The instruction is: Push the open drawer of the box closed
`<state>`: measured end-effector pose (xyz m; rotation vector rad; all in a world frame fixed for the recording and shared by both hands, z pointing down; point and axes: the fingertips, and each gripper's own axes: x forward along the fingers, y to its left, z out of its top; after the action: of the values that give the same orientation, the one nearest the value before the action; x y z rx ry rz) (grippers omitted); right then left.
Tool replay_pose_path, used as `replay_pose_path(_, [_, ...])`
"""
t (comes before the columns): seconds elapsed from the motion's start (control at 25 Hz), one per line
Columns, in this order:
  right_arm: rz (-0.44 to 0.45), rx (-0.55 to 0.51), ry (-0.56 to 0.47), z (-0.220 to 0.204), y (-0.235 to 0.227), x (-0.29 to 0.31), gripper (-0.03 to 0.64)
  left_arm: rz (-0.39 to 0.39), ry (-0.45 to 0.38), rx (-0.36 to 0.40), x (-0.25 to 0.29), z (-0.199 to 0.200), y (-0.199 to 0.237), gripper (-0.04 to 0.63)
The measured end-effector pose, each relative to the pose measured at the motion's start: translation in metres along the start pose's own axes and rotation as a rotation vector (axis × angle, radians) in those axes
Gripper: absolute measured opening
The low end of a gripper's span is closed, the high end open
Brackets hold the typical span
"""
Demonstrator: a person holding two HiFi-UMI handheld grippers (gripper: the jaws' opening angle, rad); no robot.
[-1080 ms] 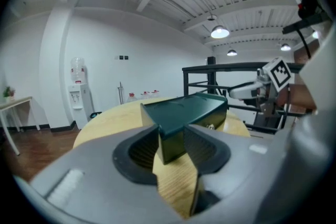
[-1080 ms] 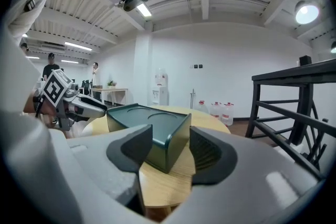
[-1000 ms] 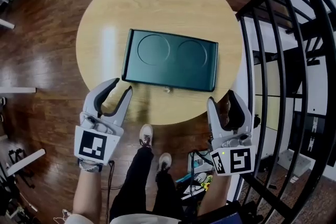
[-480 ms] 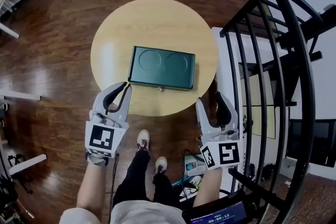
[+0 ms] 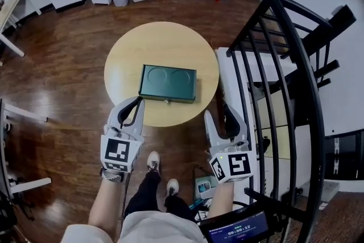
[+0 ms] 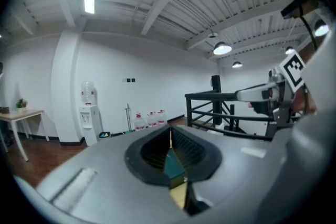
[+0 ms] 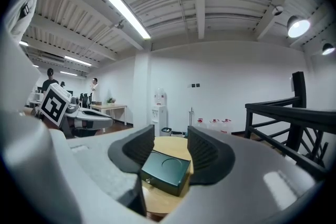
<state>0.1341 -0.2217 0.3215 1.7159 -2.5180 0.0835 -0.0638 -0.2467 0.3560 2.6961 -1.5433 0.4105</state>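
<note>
Reaching is the step in hand, I think, since the push has not begun. The floor (image 5: 68, 65) is dark, shiny wood. The round table (image 5: 131, 54) is pale, smooth wood. The box (image 5: 168, 83) sits in the middle of it, flat and dark green, with two round dents in its lid. The grey left gripper (image 5: 138, 102) is squeezed tight on nothing. The right gripper (image 5: 217, 111) is closing, its jaws apart with nothing between them. Both hang well short of the box. The drawer (image 7: 167, 185) faces the person, with a tiny round knob (image 7: 148, 180). I cannot tell how far it sticks out. Next, a gripper should go forward and press straight on that front.
</note>
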Motion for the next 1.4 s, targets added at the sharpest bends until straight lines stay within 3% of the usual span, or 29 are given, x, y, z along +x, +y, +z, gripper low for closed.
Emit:
replay_pose_path(0.36, [0.067, 0.000, -0.051, 0.032, 0.025, -0.027, 0.186, -0.026, -0.056, 0.002, -0.025, 0.037, -0.036, 0.009])
replay_pose_path(0.64, [0.080, -0.065, -0.100, 0.065, 0.026, -0.055, 0.150, -0.003, -0.091, 0.034, -0.056, 0.067, -0.058, 0.009])
replay_pose_path(0.96, [0.115, -0.093, -0.084, 0.068, 0.037, -0.097, 0.089, 0.041, -0.124, 0.054, -0.094, 0.087, -0.096, 0.009])
replay_pose_path(1.4, [0.127, -0.087, -0.102, 0.080, 0.048, -0.131, 0.061, 0.058, -0.124, 0.053, -0.133, 0.098, -0.116, 0.009])
